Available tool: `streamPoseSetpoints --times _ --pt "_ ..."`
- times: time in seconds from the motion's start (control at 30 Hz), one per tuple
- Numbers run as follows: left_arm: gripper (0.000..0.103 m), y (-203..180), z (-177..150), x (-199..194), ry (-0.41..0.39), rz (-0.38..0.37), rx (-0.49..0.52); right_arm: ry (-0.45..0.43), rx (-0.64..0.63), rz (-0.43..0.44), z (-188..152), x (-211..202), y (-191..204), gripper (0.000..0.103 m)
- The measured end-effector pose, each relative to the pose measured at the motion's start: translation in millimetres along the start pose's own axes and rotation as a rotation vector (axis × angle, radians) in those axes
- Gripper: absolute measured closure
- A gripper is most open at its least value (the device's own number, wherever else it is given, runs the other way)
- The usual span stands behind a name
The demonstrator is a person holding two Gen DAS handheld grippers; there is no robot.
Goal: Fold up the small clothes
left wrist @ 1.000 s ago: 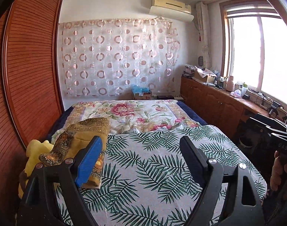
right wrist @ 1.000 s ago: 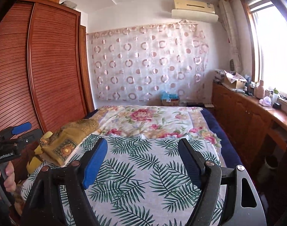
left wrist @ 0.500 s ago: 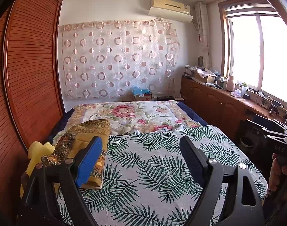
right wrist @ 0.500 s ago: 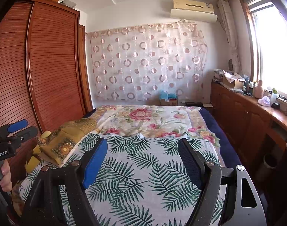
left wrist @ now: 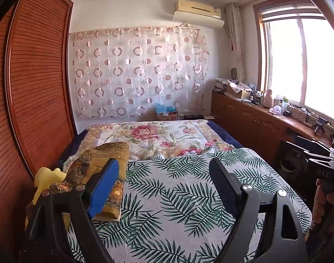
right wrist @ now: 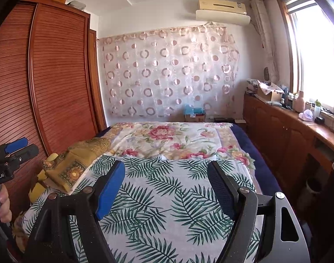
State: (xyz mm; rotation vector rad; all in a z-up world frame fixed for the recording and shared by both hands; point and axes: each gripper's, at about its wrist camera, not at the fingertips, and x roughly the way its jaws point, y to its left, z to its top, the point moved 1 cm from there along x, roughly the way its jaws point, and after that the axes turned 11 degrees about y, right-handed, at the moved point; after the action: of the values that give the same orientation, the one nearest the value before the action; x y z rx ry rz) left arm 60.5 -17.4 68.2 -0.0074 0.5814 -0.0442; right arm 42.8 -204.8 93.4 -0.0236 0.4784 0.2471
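While both grippers hover above the palm-leaf sheet (left wrist: 178,197), the left gripper (left wrist: 164,182) and right gripper (right wrist: 167,186) hold their fingers spread wide, grasping nothing. Folded mustard-gold patterned cloth (left wrist: 101,164) lies at the bed's left edge, beside a yellow item (left wrist: 46,179).

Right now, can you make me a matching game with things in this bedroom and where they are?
Things:
1. folded gold patterned cloth
2. cream air conditioner
3. slatted wooden wardrobe
4. pink bottle

Places:
A. high on the back wall
B. on the wooden counter by the window
C. on the left edge of the bed
D. along the left wall

Pairs: 1-C, 2-A, 3-D, 4-B
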Motion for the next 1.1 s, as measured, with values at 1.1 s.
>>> streamPoseSetpoints --times 1.1 --pt "0.018 1.3 1.1 -2.6 -0.003 0.005 -0.001 -0.008 0.003 -0.007 -1.7 2.6 -3.3 0.024"
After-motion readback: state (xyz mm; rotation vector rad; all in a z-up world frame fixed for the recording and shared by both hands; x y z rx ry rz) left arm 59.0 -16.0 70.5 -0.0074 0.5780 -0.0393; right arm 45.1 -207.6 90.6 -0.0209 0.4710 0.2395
